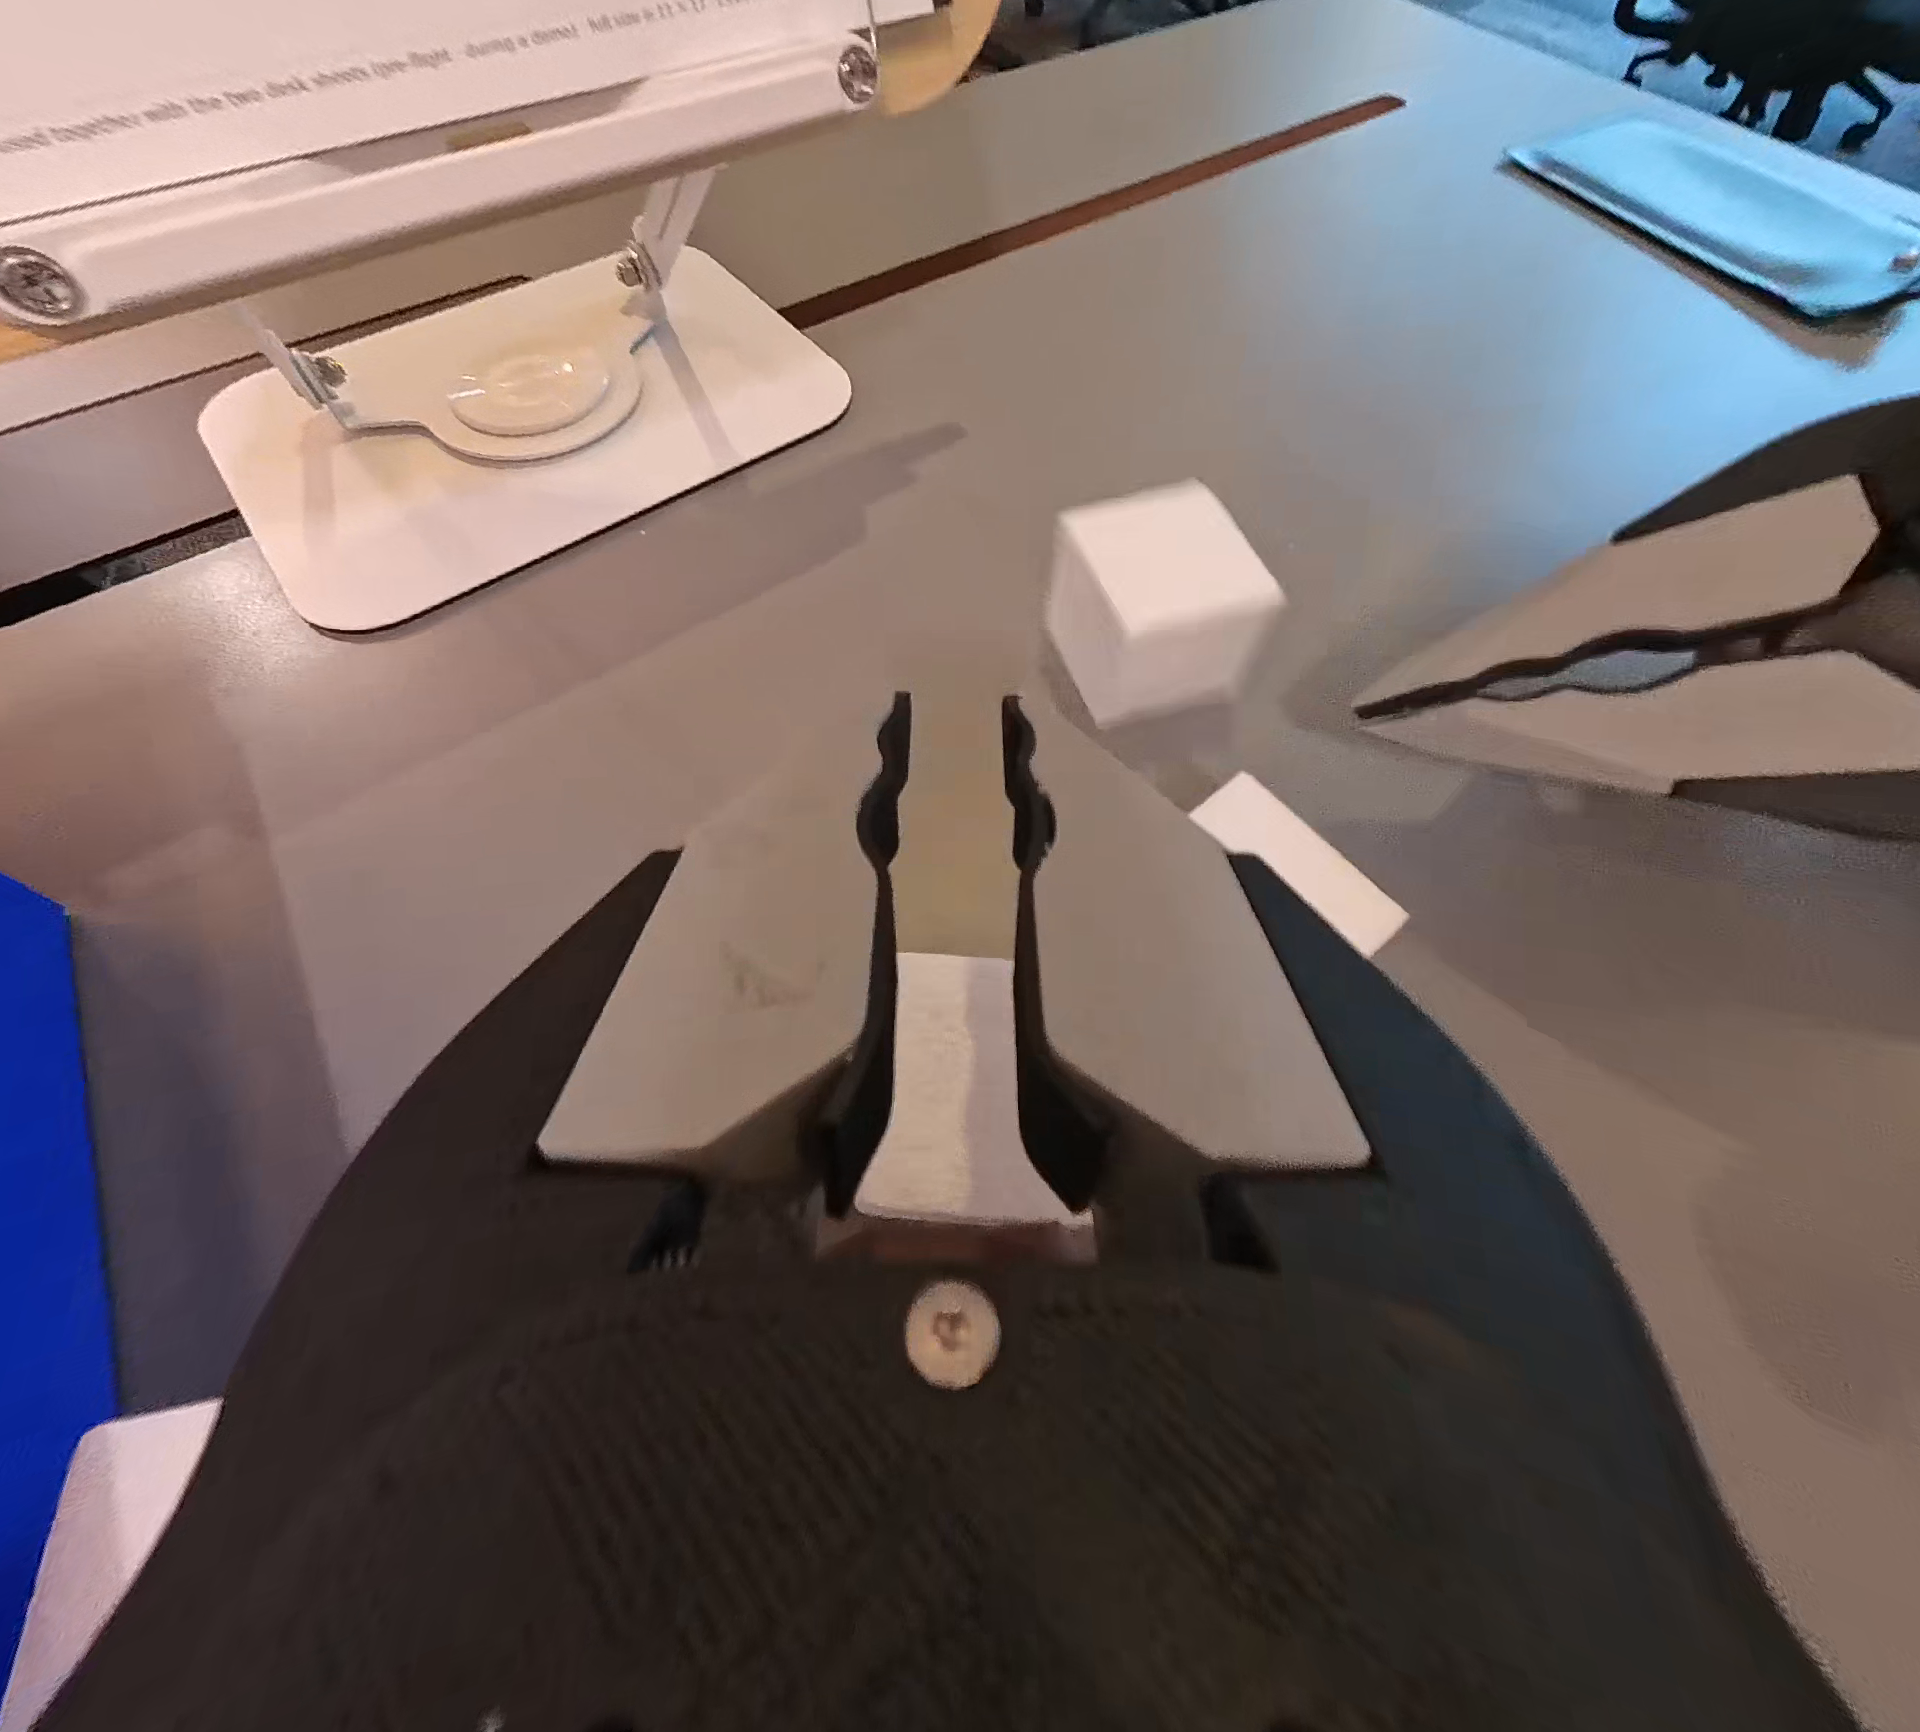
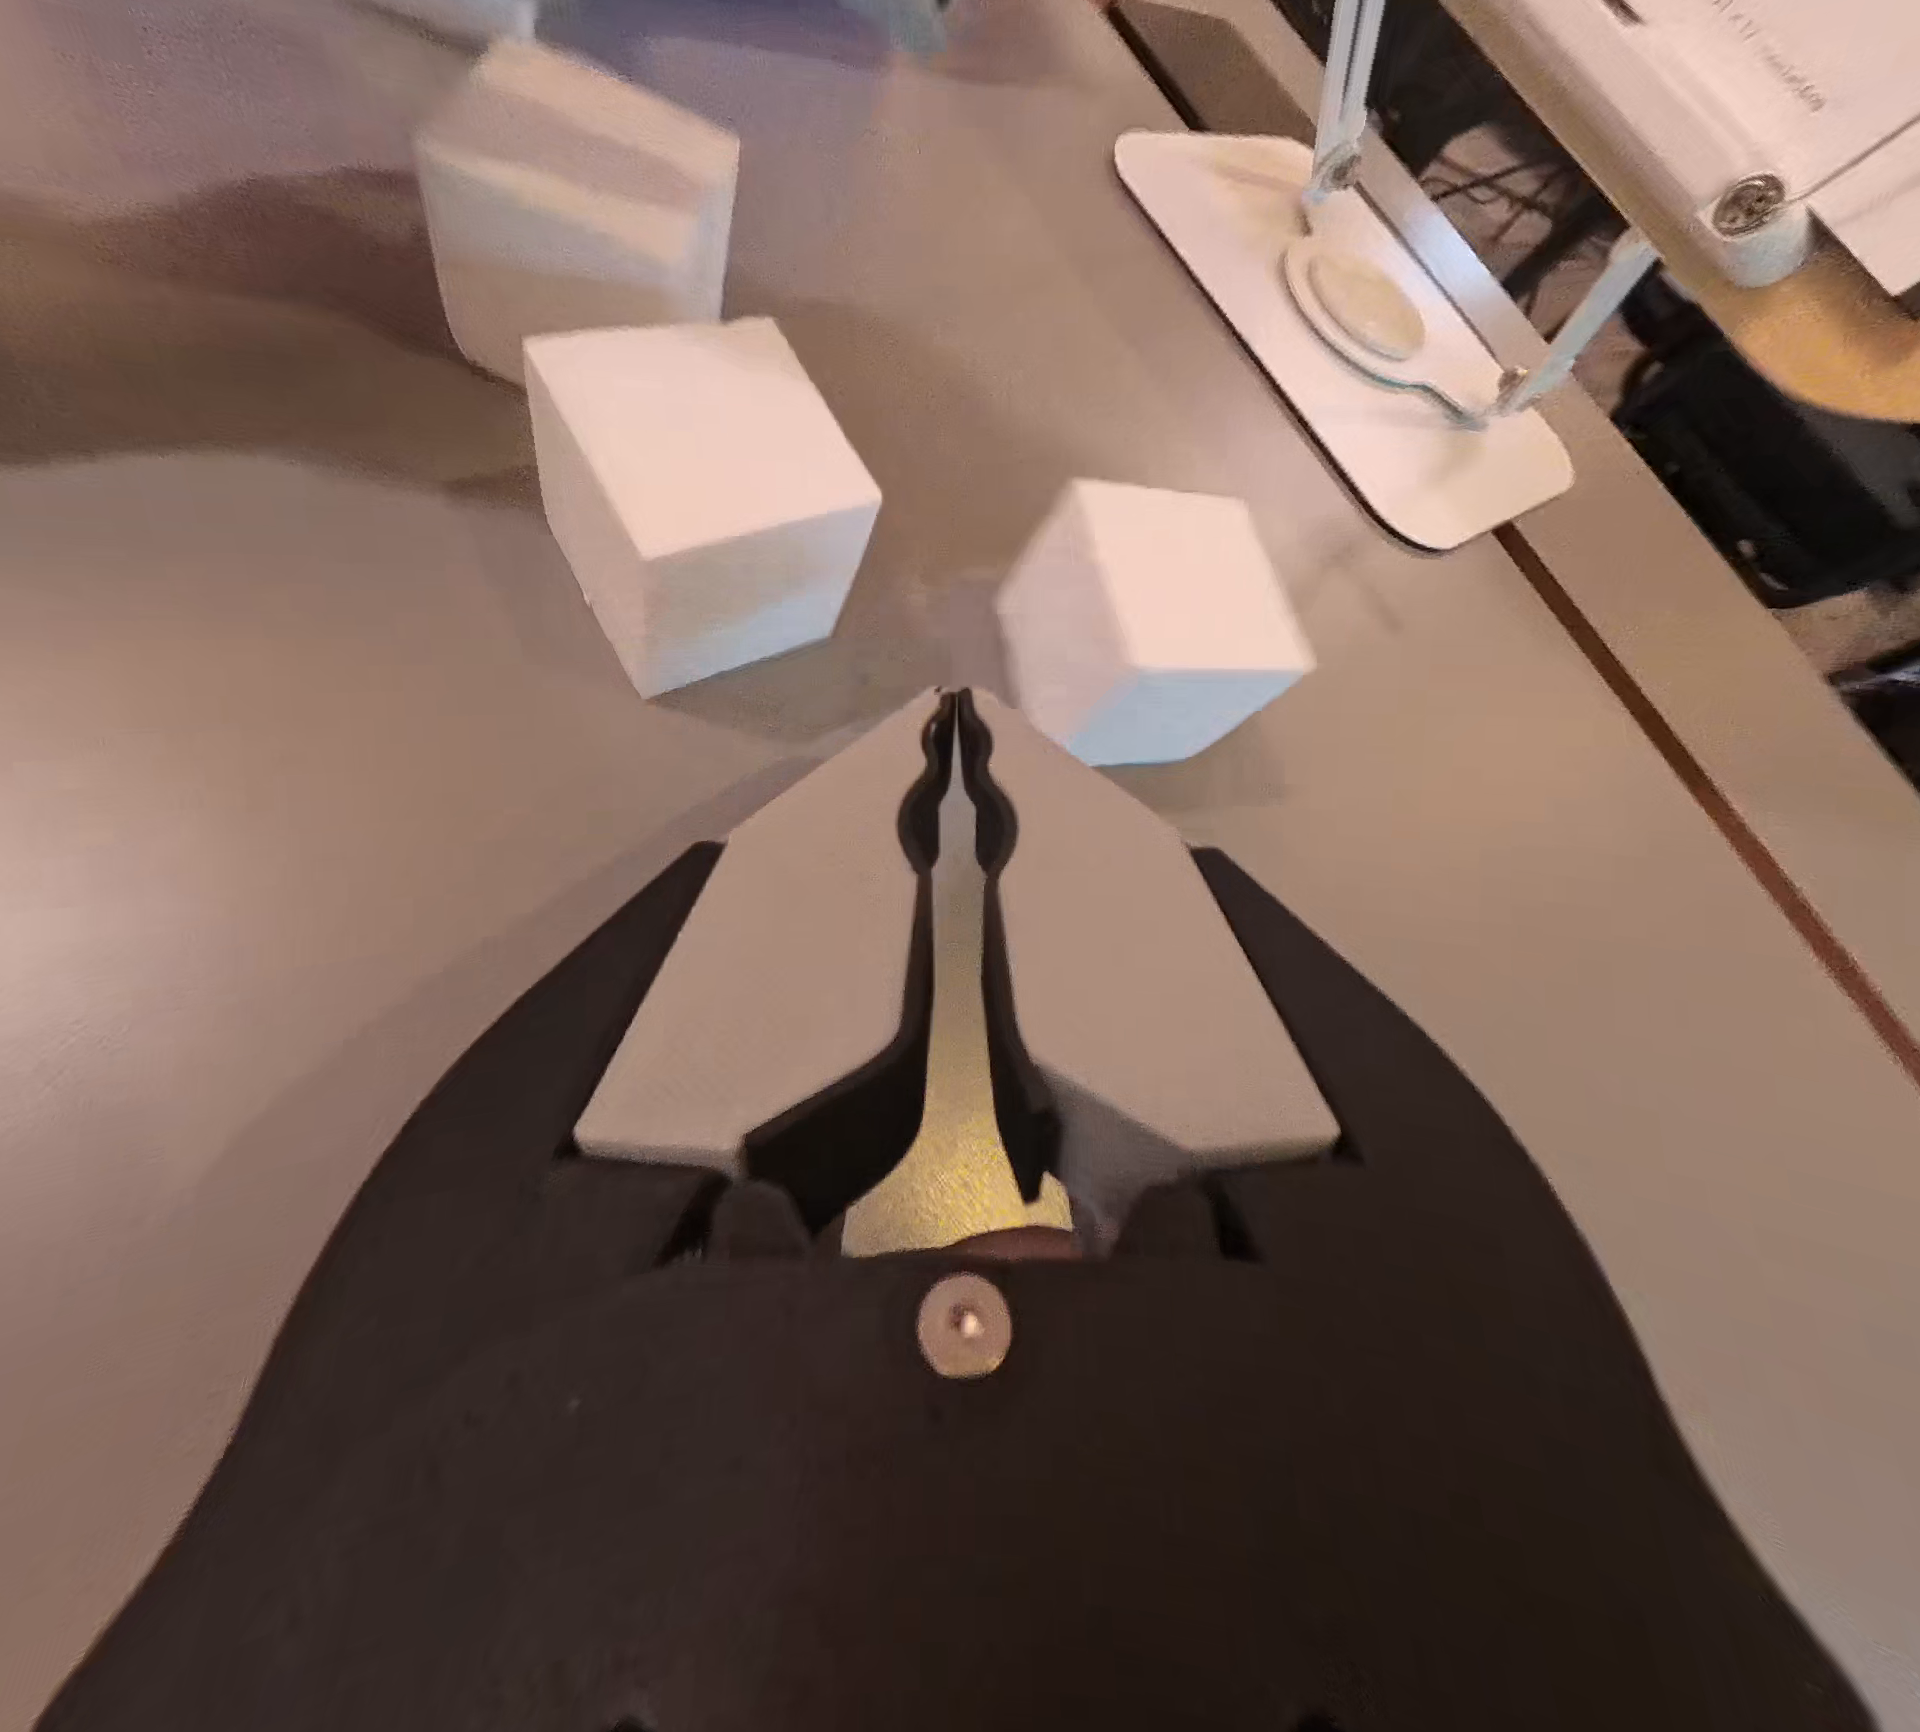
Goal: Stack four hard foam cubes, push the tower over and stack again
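Note:
Three white foam cubes lie apart on the grey table [image 2: 260, 747]. In the right wrist view one cube [image 2: 696, 498] is left of my fingertips, one [image 2: 1143, 622] is right of them and blurred, and one [image 2: 571, 217] is farther off. My right gripper [image 2: 954, 695] is shut with nothing in it, just short of the gap between the two near cubes. My left gripper [image 1: 957, 706] is open by a narrow gap with nothing in it. It hangs above a cube [image 1: 945, 1090] seen between its fingers. A blurred cube [image 1: 1164, 602] is ahead to its right, another [image 1: 1299, 861] beside it.
A white document stand with a flat base [image 1: 520, 456] is at the back by the table's dark seam [image 1: 1091, 217]. A blue object [image 1: 42, 1163] and a white block [image 1: 114, 1526] are at the left. A pale flat tray [image 1: 1714, 217] lies far right. Office chairs stand beyond. About 12 cm separates my left fingertips from my right. The white block [image 1: 114, 1526] is about 20 cm from my left fingertips and 30 cm from my right.

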The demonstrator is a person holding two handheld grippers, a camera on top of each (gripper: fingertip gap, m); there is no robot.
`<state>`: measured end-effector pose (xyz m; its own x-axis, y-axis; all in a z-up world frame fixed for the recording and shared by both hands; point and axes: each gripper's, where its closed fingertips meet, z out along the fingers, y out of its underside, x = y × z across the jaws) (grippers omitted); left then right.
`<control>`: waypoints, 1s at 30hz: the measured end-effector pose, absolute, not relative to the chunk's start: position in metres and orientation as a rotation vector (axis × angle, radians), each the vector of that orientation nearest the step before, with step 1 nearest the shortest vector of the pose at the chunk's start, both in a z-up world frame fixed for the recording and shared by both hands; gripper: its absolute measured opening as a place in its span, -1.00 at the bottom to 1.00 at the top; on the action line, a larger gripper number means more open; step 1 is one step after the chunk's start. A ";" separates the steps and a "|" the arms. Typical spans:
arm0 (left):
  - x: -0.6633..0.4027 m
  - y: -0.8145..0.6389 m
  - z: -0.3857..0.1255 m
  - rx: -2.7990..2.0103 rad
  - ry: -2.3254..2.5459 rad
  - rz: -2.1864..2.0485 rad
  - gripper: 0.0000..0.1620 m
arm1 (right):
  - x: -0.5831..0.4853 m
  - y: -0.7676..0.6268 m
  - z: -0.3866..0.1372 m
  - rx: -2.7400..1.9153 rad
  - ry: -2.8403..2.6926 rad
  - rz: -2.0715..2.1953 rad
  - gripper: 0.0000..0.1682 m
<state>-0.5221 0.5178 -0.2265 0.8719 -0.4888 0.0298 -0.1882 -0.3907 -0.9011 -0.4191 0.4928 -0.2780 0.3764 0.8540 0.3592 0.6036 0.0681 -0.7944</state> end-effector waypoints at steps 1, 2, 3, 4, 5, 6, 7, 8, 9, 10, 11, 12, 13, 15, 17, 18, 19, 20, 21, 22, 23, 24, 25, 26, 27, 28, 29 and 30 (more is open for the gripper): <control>-0.521 0.517 -0.229 -1.984 0.512 -0.348 -0.81 | -0.421 0.490 -0.275 -1.626 -1.307 0.378 -1.00; -0.519 0.516 -0.231 -1.992 0.533 -0.350 -0.81 | -0.421 0.485 -0.273 -1.622 -1.312 0.437 -0.99; -0.515 0.514 -0.232 -1.996 0.562 -0.363 -0.80 | -0.419 0.482 -0.273 -1.621 -1.319 0.468 -0.94; -0.510 0.510 -0.233 -2.000 0.599 -0.389 -0.78 | -0.415 0.482 -0.273 -1.624 -1.323 0.479 -0.91; -0.503 0.505 -0.235 -2.006 0.644 -0.425 -0.74 | -0.411 0.482 -0.273 -1.628 -1.323 0.479 -0.90; -0.497 0.499 -0.237 -2.013 0.695 -0.464 -0.68 | -0.405 0.484 -0.274 -1.631 -1.323 0.476 -0.88; -0.491 0.492 -0.239 -2.019 0.750 -0.497 -0.61 | -0.400 0.486 -0.273 -1.633 -1.321 0.474 -0.86; -0.487 0.486 -0.241 -2.026 0.803 -0.513 -0.49 | -0.394 0.487 -0.273 -1.635 -1.318 0.481 -0.84; -0.485 0.482 -0.243 -2.029 0.845 -0.505 -0.36 | -0.389 0.488 -0.272 -1.636 -1.317 0.497 -0.83; -0.485 0.479 -0.243 -2.023 0.878 -0.485 -0.27 | -0.383 0.489 -0.270 -1.637 -1.313 0.515 -0.81; -0.483 0.476 -0.243 -2.011 0.911 -0.475 -0.25 | -0.378 0.490 -0.268 -1.638 -1.303 0.532 -0.81; -0.480 0.472 -0.243 -2.000 0.947 -0.482 -0.25 | -0.373 0.493 -0.265 -1.642 -1.288 0.547 -0.81; -0.477 0.467 -0.245 -1.998 0.981 -0.492 -0.25 | -0.369 0.497 -0.262 -1.647 -1.269 0.564 -0.81; -0.475 0.460 -0.251 -2.018 1.036 -0.495 -0.25 | -0.362 0.502 -0.253 -1.651 -1.223 0.613 -0.80; -0.478 0.458 -0.260 -2.063 1.057 -0.465 -0.27 | -0.357 0.505 -0.244 -1.647 -1.178 0.662 -0.80; -0.478 0.458 -0.263 -2.080 1.060 -0.459 -0.31 | -0.354 0.507 -0.240 -1.644 -1.158 0.677 -0.80; -0.475 0.457 -0.266 -2.093 1.069 -0.467 -0.37 | -0.351 0.509 -0.236 -1.642 -1.139 0.686 -0.80; -0.471 0.456 -0.270 -2.106 1.085 -0.471 -0.43 | -0.349 0.510 -0.233 -1.641 -1.124 0.693 -0.80; -0.467 0.458 -0.271 -2.101 1.092 -0.452 -0.44 | -0.348 0.511 -0.231 -1.638 -1.113 0.701 -0.80; -0.462 0.460 -0.271 -2.092 1.102 -0.431 -0.51 | -0.347 0.512 -0.229 -1.637 -1.104 0.708 -0.80; -0.454 0.460 -0.272 -2.084 1.116 -0.424 -0.51 | -0.347 0.512 -0.228 -1.636 -1.098 0.716 -0.80; -0.445 0.460 -0.272 -2.075 1.127 -0.418 -0.51 | -0.347 0.512 -0.228 -1.636 -1.096 0.720 -0.80; -0.437 0.461 -0.272 -2.066 1.133 -0.406 -0.51 | -0.348 0.511 -0.229 -1.637 -1.099 0.719 -0.80; -0.428 0.463 -0.272 -2.054 1.135 -0.389 -0.51 | -0.349 0.511 -0.230 -1.639 -1.104 0.712 -0.80; -0.419 0.466 -0.272 -2.042 1.137 -0.367 -0.51 | -0.349 0.511 -0.231 -1.640 -1.110 0.701 -0.80; -0.411 0.468 -0.274 -2.030 1.136 -0.333 -0.48 | -0.350 0.511 -0.232 -1.640 -1.119 0.693 -0.80; -0.404 0.470 -0.275 -2.016 1.143 -0.297 -0.44 | -0.351 0.510 -0.233 -1.640 -1.126 0.686 -0.80; -0.397 0.470 -0.276 -2.001 1.158 -0.273 -0.40 | -0.352 0.509 -0.233 -1.639 -1.131 0.682 -0.80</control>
<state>-0.3966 0.4705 -0.2757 0.5592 -0.8066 -0.1915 -0.6362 -0.2694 -0.7229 -0.3519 0.5093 -0.2334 0.4058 0.9103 0.0816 0.3521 -0.0733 -0.9331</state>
